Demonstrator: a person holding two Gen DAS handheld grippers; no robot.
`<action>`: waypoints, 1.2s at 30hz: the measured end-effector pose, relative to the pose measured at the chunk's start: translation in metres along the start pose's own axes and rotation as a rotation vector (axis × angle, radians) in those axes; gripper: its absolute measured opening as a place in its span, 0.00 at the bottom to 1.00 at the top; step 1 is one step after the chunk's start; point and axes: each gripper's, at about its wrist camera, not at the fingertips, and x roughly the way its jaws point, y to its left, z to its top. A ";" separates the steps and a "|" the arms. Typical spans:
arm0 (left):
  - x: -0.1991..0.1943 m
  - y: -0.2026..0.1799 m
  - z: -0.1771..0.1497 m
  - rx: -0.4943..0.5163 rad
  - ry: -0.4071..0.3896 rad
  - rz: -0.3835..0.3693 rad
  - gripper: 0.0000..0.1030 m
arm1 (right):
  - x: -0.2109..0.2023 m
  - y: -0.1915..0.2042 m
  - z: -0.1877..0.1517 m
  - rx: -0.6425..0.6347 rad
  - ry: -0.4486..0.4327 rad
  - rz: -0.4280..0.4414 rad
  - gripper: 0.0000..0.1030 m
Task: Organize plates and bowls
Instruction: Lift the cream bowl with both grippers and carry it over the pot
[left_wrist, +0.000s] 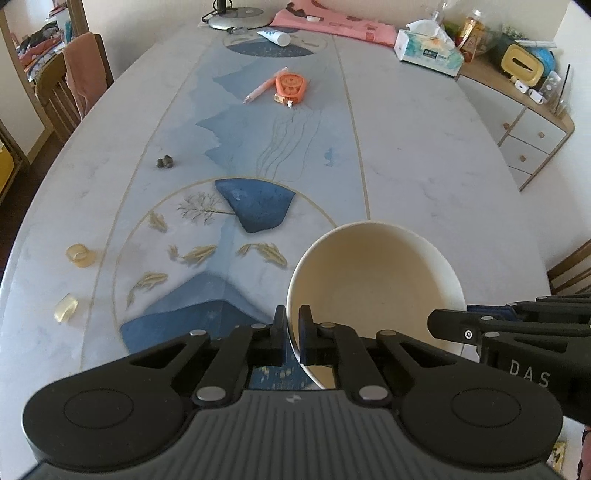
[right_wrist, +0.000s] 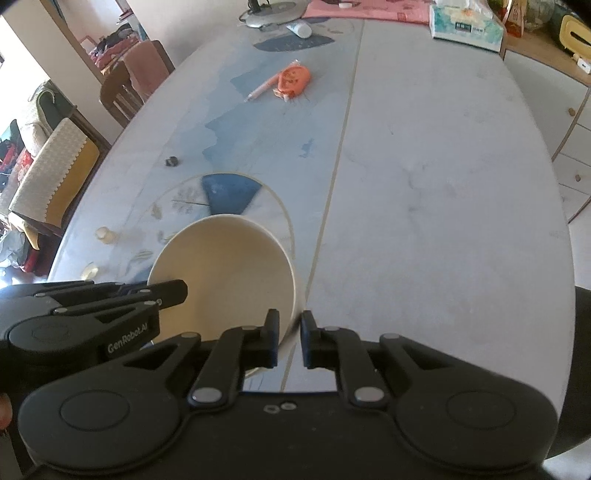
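The cream bowl (left_wrist: 373, 280) sits tilted over the near end of the patterned table (left_wrist: 424, 155), gripped at 2 opposite points of its rim, and from the tilt it seems to be lifted clear, though contact underneath cannot be confirmed. The left gripper (left_wrist: 291, 334) is clenched on the bowl's left rim, 1 finger inside the wall and 1 outside. The right gripper (right_wrist: 289, 339) straddles the opposite rim; its pads look nearly closed on the thin wall, but a sliver of gap shows beside the outer pad, so how firmly it pinches is hard to tell. The bowl looks rigid, smooth and probably ceramic or melamine: moderately heavy, brittle if dropped, and slippery against hard pads, so a rim pinch at 2 opposing sides is a sensible hold, with both grippers kept level with each other to stop it twisting out. The bowl's base and near wall are hidden behind the gripper bodies in both wrist views. No plates or other bowls appear in either view, so where this one belongs cannot be judged. Only an orange object (left_wrist: 291, 85), a pen (left_wrist: 264, 86) and a tissue box (left_wrist: 428, 50) lie well apart at the far end.
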 end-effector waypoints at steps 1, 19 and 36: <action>-0.005 0.001 -0.002 0.001 0.001 -0.001 0.04 | -0.005 0.003 -0.003 -0.002 -0.002 -0.001 0.12; -0.110 0.040 -0.074 0.037 -0.027 -0.013 0.05 | -0.079 0.082 -0.072 -0.033 -0.053 0.015 0.12; -0.154 0.103 -0.167 0.024 -0.011 -0.015 0.05 | -0.090 0.160 -0.157 -0.062 -0.028 0.027 0.12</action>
